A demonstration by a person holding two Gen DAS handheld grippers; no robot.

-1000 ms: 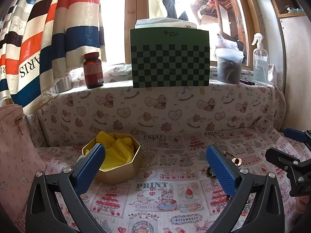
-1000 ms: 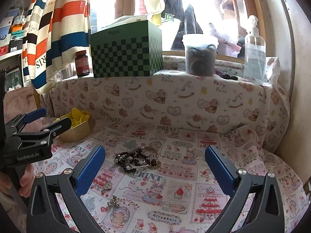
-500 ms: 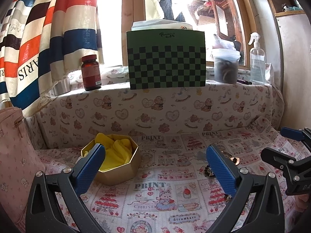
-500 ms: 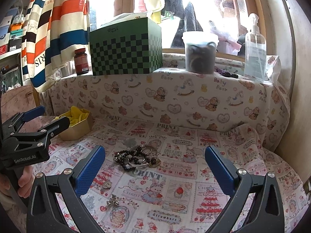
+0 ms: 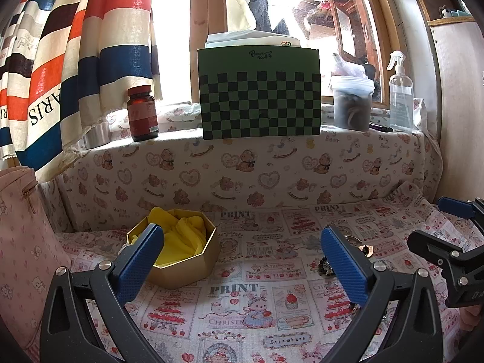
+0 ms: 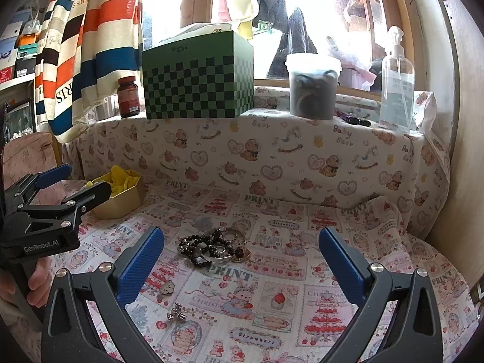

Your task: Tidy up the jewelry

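A pile of jewelry (image 6: pixel 213 246), black bead strands with rings and a gold pendant, lies on the printed cloth. A small silver charm (image 6: pixel 176 314) and a heart piece (image 6: pixel 167 289) lie nearer. My right gripper (image 6: pixel 240 267) is open and empty, hovering just short of the pile. A gold octagonal box (image 5: pixel 184 260) with yellow cloth inside stands left. My left gripper (image 5: pixel 242 261) is open and empty, its left finger in front of the box. Part of the pile shows behind its right finger (image 5: pixel 325 264).
A cloth-covered ledge (image 5: pixel 272 163) rises behind, carrying a brown bottle (image 5: pixel 142 113), a green checkered box (image 5: pixel 260 96), a plastic tub (image 5: pixel 352 103) and a spray bottle (image 5: pixel 400 93). A pink bag (image 5: pixel 21 230) stands at far left. A wall closes the right side.
Both grippers have risen and tilted slightly, so the scene sits lower in each view. Nothing was taken hold of and the jewelry has not moved.
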